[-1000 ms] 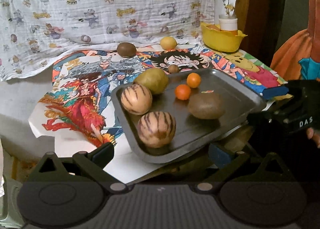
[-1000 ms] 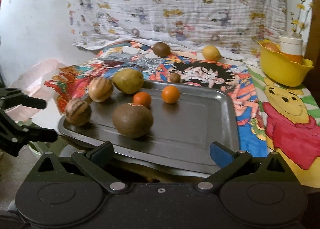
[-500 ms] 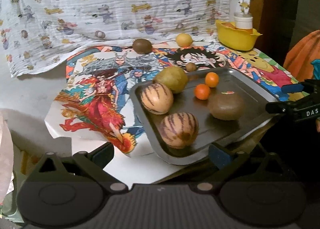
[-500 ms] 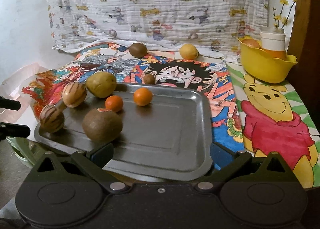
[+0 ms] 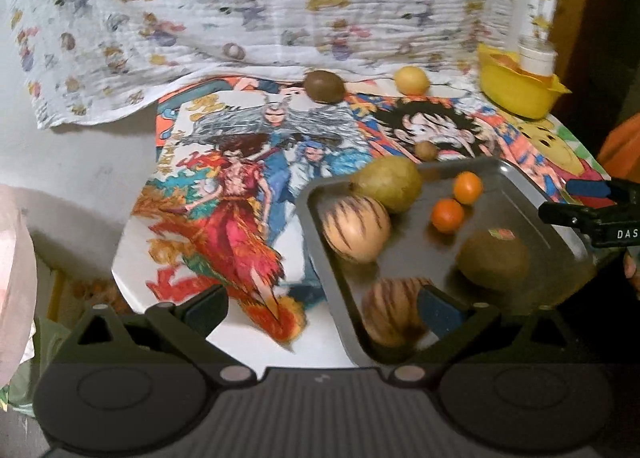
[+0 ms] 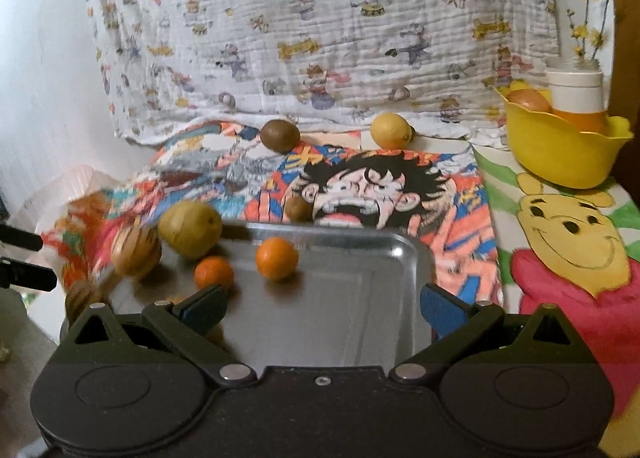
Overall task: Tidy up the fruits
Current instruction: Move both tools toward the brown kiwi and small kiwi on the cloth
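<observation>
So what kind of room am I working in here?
Probably a home, perhaps a child's corner: a cartoon-print cloth hung as a backdrop, hand-coloured cartoon posters covering the table, and a metal tray of fruit.

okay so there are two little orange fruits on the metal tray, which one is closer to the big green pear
The small round orange fruit lying nearer the camera: it sits closer to the large green pear than the other small orange fruit on the grey metal tray.

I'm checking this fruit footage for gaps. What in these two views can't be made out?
- Right wrist view: the big brown fruit on the tray is hidden behind the right claw.
- Left wrist view: the near striped melon is blurred, partly behind a finger.
- Yellow bowl: its contents sit mostly below the rim.
</observation>
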`<state>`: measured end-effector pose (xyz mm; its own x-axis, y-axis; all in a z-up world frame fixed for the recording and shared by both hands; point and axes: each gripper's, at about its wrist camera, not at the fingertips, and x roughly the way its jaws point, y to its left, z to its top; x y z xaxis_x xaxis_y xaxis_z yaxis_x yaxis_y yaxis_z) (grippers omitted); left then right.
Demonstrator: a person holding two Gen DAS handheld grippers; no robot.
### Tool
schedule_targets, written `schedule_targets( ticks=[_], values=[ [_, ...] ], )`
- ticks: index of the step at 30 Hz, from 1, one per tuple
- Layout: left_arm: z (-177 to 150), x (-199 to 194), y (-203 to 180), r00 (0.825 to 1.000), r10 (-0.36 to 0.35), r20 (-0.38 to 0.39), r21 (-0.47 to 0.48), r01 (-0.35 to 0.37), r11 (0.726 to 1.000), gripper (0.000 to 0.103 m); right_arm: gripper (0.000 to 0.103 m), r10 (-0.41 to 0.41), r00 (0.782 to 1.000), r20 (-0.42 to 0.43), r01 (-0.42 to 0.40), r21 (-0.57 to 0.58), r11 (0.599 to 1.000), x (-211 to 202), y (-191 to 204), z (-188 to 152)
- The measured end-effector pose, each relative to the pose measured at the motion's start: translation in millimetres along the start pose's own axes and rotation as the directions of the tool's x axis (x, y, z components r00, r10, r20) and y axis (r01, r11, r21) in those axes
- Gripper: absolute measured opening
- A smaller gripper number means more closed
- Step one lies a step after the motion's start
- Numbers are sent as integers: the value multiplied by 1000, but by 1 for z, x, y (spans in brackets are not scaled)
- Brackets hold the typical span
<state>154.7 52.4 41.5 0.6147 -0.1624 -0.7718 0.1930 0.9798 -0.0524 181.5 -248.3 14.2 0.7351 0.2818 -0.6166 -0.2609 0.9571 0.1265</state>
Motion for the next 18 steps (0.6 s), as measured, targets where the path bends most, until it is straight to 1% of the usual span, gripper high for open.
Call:
schedule_targets(
  ticks=[4, 9, 14, 18],
  values=[
    [27, 12, 8, 1000, 11, -9, -29, -11, 1000, 102, 102, 28, 1000, -13, -28, 6, 1000, 25, -14, 21],
    [69, 40, 13, 1000, 13, -16, -40, -14, 999, 102, 102, 41, 999, -37, -41, -4, 999, 54, -19, 43],
    [105, 68, 7, 1000, -5, -4, -1, 5, 1000, 102, 102, 41, 997, -59, -44, -35, 998, 76, -15, 58],
    [131, 93, -2, 1000, -12, -4, 66, 12, 998, 102, 102, 41, 997, -72, -42, -17, 999, 91, -14, 68]
  ],
)
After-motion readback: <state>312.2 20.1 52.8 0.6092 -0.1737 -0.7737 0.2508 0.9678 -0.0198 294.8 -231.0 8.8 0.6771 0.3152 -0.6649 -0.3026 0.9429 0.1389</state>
